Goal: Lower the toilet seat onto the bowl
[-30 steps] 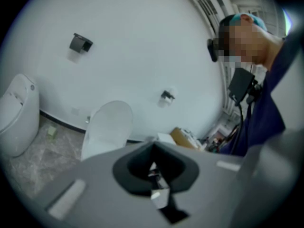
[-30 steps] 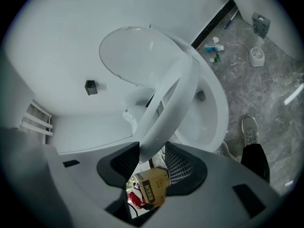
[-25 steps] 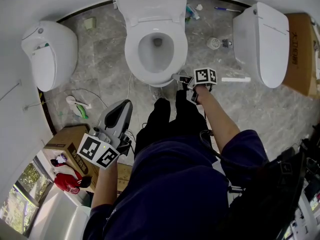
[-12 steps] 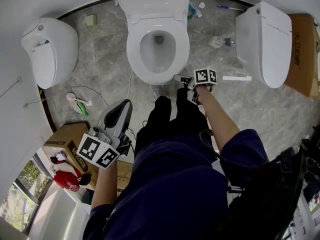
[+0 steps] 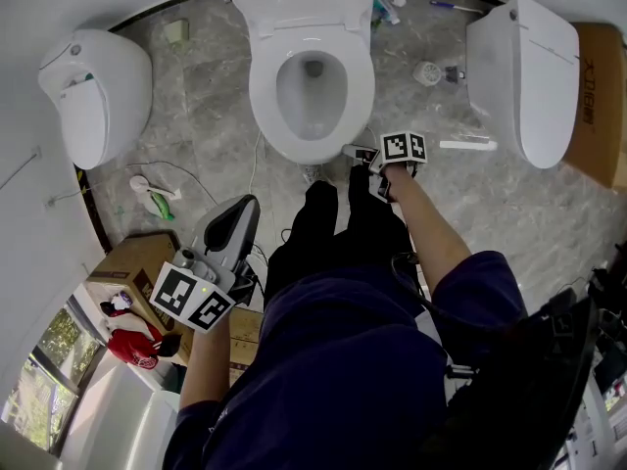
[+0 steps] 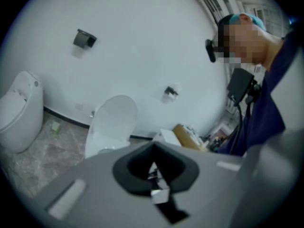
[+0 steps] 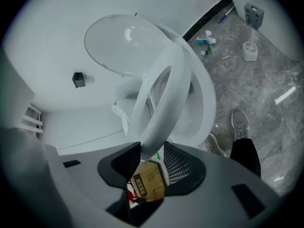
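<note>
Over the bowl [image 7: 208, 103], the seat [image 7: 161, 94] has tipped lower than a second ago, its front edge pinched in the right tool [image 7: 152, 163], so lowering looks under way but unfinished, while the left tool [image 6: 153, 169] hangs back, pressed together on nothing.

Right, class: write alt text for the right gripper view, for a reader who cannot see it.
The right claw grips the front rim of a white toilet seat, which is tilted partway up above the bowl. The lid stands raised behind it, and a grey shoe rests on the marble floor.
</note>
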Demonstrator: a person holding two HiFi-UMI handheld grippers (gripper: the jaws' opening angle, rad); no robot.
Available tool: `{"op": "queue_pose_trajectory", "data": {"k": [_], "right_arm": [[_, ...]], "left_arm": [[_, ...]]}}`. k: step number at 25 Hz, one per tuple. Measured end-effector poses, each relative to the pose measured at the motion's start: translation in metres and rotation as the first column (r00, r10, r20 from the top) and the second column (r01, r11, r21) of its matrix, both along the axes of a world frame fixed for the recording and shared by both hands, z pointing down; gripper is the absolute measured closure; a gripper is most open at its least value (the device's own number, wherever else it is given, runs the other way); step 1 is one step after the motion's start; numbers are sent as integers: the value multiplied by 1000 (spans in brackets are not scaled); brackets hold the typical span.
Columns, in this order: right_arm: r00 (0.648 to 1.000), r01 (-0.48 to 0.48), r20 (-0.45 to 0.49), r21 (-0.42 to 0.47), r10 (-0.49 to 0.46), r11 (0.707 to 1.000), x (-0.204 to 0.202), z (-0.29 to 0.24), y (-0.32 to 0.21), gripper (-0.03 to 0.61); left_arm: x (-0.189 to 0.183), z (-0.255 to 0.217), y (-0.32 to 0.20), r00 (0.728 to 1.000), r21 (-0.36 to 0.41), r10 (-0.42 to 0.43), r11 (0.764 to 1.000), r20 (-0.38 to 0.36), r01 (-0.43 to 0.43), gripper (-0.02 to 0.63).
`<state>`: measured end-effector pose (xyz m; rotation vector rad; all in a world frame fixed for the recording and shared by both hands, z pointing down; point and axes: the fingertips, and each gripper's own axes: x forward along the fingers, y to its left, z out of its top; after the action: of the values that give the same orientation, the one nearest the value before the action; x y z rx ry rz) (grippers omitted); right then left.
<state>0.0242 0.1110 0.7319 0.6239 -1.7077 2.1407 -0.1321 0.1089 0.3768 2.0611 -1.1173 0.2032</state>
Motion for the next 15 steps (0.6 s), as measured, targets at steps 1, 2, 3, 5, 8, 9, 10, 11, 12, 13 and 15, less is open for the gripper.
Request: {"op": "queue_pose_trajectory", "data": {"k": [1, 2, 3, 5, 8, 9, 10, 11, 12, 13, 15], "right_arm": [[1000, 3, -2, 0, -3, 1000, 0, 2, 1, 426], [1000, 6, -4, 0, -6, 1000, 0, 4, 3, 426], [1000, 7, -4, 2, -7, 1000, 0, 6, 4, 426], [1000, 8, -1, 5, -8, 1000, 0, 11, 7, 426], [1000, 11, -1, 4, -11, 1000, 0, 19, 11, 428], [1000, 13, -2, 4, -13, 1000, 0, 21, 12, 428], [1000, 14, -2, 4, -14, 1000, 0, 23, 13, 428], [1000, 14, -1, 5, -14, 1000, 1, 25, 13, 428], [1000, 14, 0, 6, -14, 1000, 1, 27, 14, 428], [1000, 16, 2, 7, -16, 1000, 0, 28, 14, 428], [1000, 24, 5, 9, -24, 1000, 0, 32, 16, 428]], "left_arm": [[0, 1, 1, 1000, -4, 0, 1000, -1, 0, 611], [0, 3, 1, 1000, -8, 0, 1000, -1, 0, 611], [-1, 5, 2, 1000, -13, 0, 1000, -1, 0, 611], [-3, 8, 3, 1000, -23, -2, 1000, 1, 2, 611], [-5, 13, 5, 1000, -37, -5, 999, 7, 6, 611], [-5, 14, 5, 1000, -40, -6, 999, 8, 7, 611], [-5, 15, 5, 1000, -43, -7, 999, 9, 7, 611], [-5, 16, 5, 1000, -46, -7, 999, 10, 7, 611], [-5, 16, 6, 1000, -48, -7, 999, 10, 7, 611], [-5, 17, 6, 1000, -50, -6, 999, 10, 7, 612], [-4, 19, 7, 1000, -55, -8, 998, 11, 8, 611]]}}
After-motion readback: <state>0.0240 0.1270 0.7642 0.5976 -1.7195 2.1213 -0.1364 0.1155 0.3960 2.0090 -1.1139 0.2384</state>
